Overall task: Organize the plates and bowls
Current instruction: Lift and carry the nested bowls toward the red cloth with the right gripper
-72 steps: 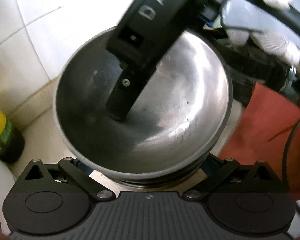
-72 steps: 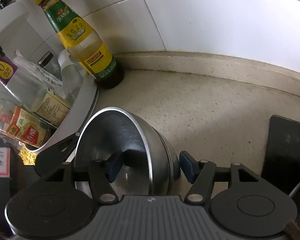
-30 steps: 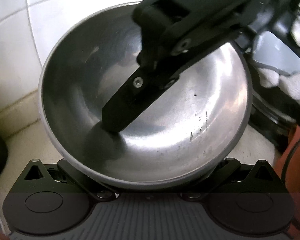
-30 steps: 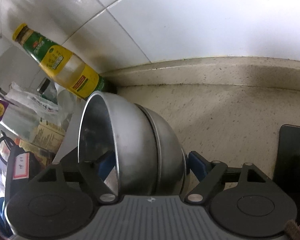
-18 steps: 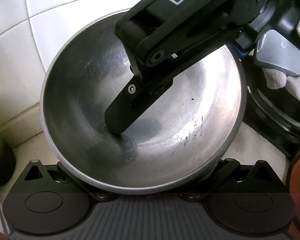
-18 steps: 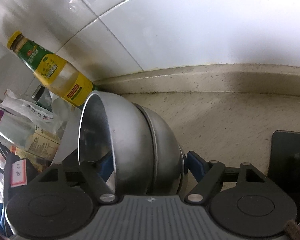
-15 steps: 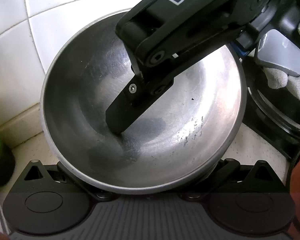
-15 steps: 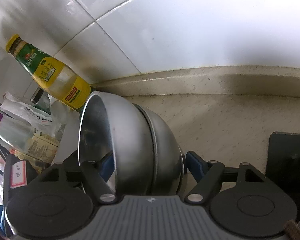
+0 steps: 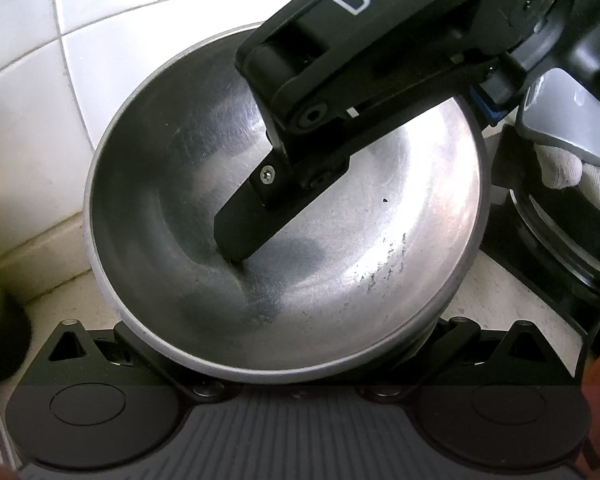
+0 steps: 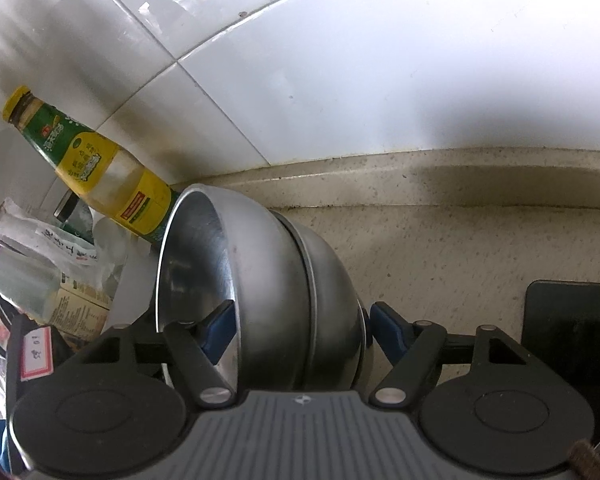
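Since a second ago the bowls (image 10: pixel 284 300) have barely shifted; right gripper (image 10: pixel 296 328) straddles them, jaws closing, one finger (image 9: pixel 252 216) inside the top bowl, the other past the outer wall, its pad clear; left gripper's grip is hidden beneath the rim; beside them a bottle (image 10: pixel 96 168); beyond, counter (image 10: pixel 460 248), then tiles (image 10: pixel 340 80).

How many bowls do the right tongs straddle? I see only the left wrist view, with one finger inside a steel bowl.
Observer: Two, nested: an inner bowl sits in an outer bowl.
Operator: Where is the other finger?
Observer: Outside the outer bowl. The right tongs straddle both walls; whether the pads press, I cannot tell.
Operator: What stands behind the bowls?
Observer: A yellow-capped bottle of pale liquid, by the tiled wall.
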`<act>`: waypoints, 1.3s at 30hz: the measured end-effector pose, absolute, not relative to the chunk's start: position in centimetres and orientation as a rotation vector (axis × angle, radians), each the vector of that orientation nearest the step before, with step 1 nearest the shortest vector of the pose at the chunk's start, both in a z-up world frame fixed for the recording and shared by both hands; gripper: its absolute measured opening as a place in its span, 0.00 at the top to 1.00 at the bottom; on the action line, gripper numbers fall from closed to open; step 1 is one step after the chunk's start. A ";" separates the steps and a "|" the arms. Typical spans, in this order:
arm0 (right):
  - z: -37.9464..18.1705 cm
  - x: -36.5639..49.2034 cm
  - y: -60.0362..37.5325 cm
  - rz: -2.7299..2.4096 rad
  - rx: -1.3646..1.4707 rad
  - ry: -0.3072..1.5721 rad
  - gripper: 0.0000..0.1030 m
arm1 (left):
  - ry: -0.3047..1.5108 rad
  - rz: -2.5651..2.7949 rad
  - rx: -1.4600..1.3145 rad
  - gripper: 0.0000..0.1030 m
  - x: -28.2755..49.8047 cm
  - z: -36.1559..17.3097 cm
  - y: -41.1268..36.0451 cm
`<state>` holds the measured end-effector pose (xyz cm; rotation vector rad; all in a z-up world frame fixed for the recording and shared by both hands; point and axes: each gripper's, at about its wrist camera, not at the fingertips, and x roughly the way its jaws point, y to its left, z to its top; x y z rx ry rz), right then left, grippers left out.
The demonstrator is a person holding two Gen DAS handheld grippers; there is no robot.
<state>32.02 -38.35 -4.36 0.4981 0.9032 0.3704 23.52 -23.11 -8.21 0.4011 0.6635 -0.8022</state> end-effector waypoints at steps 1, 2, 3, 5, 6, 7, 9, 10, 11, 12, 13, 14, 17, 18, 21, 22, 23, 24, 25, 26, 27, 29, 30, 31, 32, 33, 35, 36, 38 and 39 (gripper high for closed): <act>-4.3 32.1 -38.3 0.370 0.502 0.901 0.34 | 0.663 -0.798 0.400 0.00 23.5 -8.1 -23.0; -4.2 32.2 -38.2 0.370 0.503 0.899 0.34 | 0.663 -0.795 0.399 0.00 23.4 -7.9 -22.9; -4.1 32.2 -38.2 0.371 0.502 0.895 0.34 | 0.663 -0.789 0.396 0.00 23.4 -7.7 -22.8; -3.9 32.4 -38.1 0.373 0.504 0.889 0.34 | 0.664 -0.780 0.395 0.00 23.2 -7.6 -22.7; -3.8 32.5 -38.0 0.375 0.504 0.889 0.34 | 0.662 -0.773 0.396 0.00 23.1 -7.5 -22.6; -3.6 32.6 -37.9 0.377 0.505 0.886 0.34 | 0.660 -0.769 0.397 0.00 23.1 -7.4 -22.6; -3.4 32.7 -37.8 0.383 0.503 0.881 0.34 | 0.654 -0.760 0.398 0.00 22.8 -7.2 -22.4; -3.2 32.7 -37.7 0.386 0.501 0.878 0.34 | 0.650 -0.755 0.399 0.00 22.6 -7.0 -22.3; -3.0 32.7 -37.6 0.390 0.497 0.874 0.34 | 0.646 -0.751 0.400 0.00 22.4 -6.9 -22.2; -2.8 32.7 -37.5 0.394 0.496 0.870 0.34 | 0.644 -0.745 0.401 0.00 22.1 -6.7 -22.1; -2.7 32.7 -37.4 0.398 0.495 0.867 0.34 | 0.641 -0.738 0.401 0.00 21.9 -6.5 -22.0; -2.5 32.7 -37.2 0.403 0.494 0.864 0.34 | 0.639 -0.734 0.402 0.00 21.6 -6.4 -22.0; -1.9 32.5 -36.9 0.416 0.490 0.854 0.34 | 0.631 -0.714 0.406 0.00 20.8 -5.9 -21.8; -1.6 32.5 -36.7 0.421 0.490 0.850 0.34 | 0.629 -0.708 0.407 0.00 20.5 -5.8 -21.7; -1.0 32.2 -36.4 0.437 0.483 0.839 0.34 | 0.618 -0.690 0.412 0.00 20.0 -5.3 -21.6; -0.7 32.1 -36.2 0.443 0.480 0.835 0.34 | 0.615 -0.685 0.412 0.00 19.6 -5.1 -21.7; -0.5 31.9 -36.1 0.447 0.478 0.831 0.34 | 0.613 -0.680 0.412 0.00 19.4 -4.9 -21.6; -0.3 31.8 -36.0 0.451 0.476 0.828 0.34 | 0.610 -0.674 0.412 0.00 19.1 -4.7 -21.6; 0.0 31.6 -35.9 0.456 0.473 0.823 0.34 | 0.608 -0.668 0.413 0.00 18.7 -4.6 -21.6; 0.2 31.5 -35.8 0.460 0.471 0.819 0.34 | 0.604 -0.663 0.415 0.00 18.3 -4.5 -21.6; 0.4 31.3 -35.7 0.464 0.469 0.816 0.34 | 0.600 -0.657 0.418 0.00 17.9 -4.3 -21.6; 1.0 30.8 -35.5 0.474 0.468 0.807 0.34 | 0.593 -0.646 0.422 0.00 16.9 -4.2 -21.7; 1.2 30.6 -35.3 0.478 0.465 0.802 0.34 | 0.591 -0.639 0.424 0.00 16.4 -4.2 -21.7; 1.5 30.4 -35.2 0.484 0.462 0.798 0.34 | 0.590 -0.632 0.425 0.00 15.7 -4.2 -21.7; 1.8 30.1 -35.0 0.488 0.461 0.794 0.34 | 0.589 -0.626 0.426 0.00 15.1 -4.1 -21.7; 2.0 29.8 -34.9 0.494 0.459 0.792 0.34 | 0.586 -0.620 0.427 0.00 14.6 -4.0 -21.7; 2.5 29.2 -34.5 0.505 0.454 0.788 0.34 | 0.580 -0.606 0.430 0.00 13.4 -3.7 -21.7; 2.7 29.0 -34.2 0.511 0.450 0.785 0.34 | 0.578 -0.601 0.431 0.00 12.8 -3.7 -21.7; 3.2 28.4 -33.8 0.523 0.443 0.781 0.34 | 0.575 -0.590 0.433 0.00 11.7 -3.5 -21.9; 3.4 28.1 -33.6 0.529 0.440 0.778 0.34 | 0.573 -0.584 0.434 0.00 11.2 -3.5 -21.9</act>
